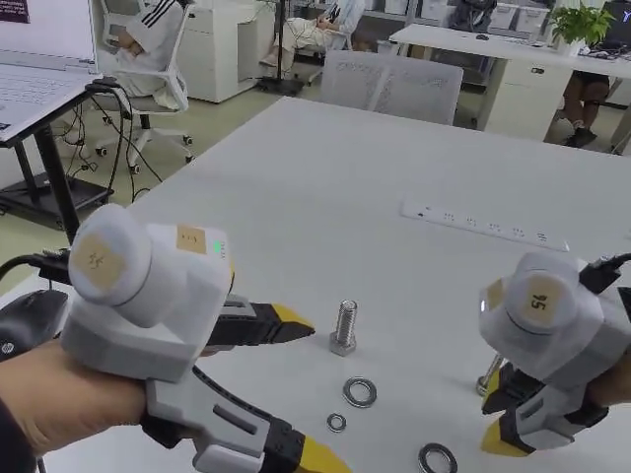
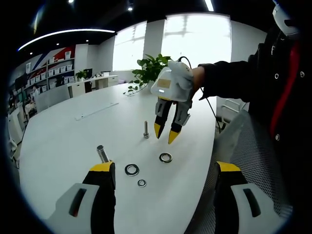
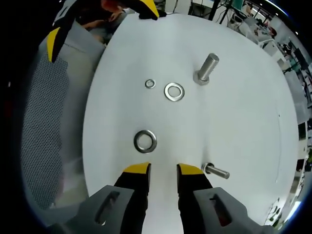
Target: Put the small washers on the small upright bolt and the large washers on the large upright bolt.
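The left gripper (image 1: 325, 394) hung wide open and empty over the table (image 1: 414, 168). The right gripper (image 3: 164, 168) had its jaws narrowly apart, holding nothing, just beside the small bolt (image 3: 215, 170). The large bolt (image 1: 344, 328) stood upright (on its head). A large washer (image 1: 359, 392), a small washer (image 1: 336, 423) and a second large washer (image 1: 437, 458) lay flat nearby.

A broad white matte table (image 1: 414, 177) carries a thick silver steel bolt (image 1: 344, 327) standing head-down at lower centre. Below it lie a large grey metal washer (image 1: 360, 392), a small grey metal washer (image 1: 336, 423) and, at the bottom edge, a second large grey washer (image 1: 437, 458). A slim silver bolt (image 3: 215, 170) stands at lower right. What looks like a long white power strip (image 1: 483, 226) lies right of centre.
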Available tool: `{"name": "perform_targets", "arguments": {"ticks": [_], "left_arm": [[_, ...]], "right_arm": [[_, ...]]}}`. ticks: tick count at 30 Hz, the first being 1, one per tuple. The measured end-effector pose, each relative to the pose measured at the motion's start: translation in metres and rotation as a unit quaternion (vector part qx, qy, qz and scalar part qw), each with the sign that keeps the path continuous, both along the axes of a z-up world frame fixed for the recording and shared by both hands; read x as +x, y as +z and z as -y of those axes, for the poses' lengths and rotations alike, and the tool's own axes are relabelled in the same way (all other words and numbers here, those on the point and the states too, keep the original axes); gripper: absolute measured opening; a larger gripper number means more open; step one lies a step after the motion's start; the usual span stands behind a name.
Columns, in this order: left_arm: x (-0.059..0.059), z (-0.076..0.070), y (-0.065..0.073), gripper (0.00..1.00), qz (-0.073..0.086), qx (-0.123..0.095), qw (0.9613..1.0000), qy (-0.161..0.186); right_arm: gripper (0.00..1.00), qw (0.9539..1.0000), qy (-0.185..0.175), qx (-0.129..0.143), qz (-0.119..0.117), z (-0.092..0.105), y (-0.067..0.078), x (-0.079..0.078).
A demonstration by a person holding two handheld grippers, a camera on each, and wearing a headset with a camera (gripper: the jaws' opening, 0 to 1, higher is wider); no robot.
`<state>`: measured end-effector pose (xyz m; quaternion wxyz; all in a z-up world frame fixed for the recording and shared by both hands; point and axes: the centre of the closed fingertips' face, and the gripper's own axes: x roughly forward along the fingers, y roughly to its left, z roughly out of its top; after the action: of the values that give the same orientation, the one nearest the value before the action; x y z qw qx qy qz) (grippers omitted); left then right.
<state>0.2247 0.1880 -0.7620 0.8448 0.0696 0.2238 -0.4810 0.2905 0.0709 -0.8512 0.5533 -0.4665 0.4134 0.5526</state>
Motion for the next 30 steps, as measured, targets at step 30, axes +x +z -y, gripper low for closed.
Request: {"name": "perform_targets", "arguments": {"ticks": [30], "left_arm": [[-0.011, -0.013, -0.002, 0.83, 0.001, 0.002, 0.9998, 0.02]], "right_arm": [[0.22, 0.9938, 0.107, 0.028, -0.012, -0.104, -0.005, -0.029]]}}
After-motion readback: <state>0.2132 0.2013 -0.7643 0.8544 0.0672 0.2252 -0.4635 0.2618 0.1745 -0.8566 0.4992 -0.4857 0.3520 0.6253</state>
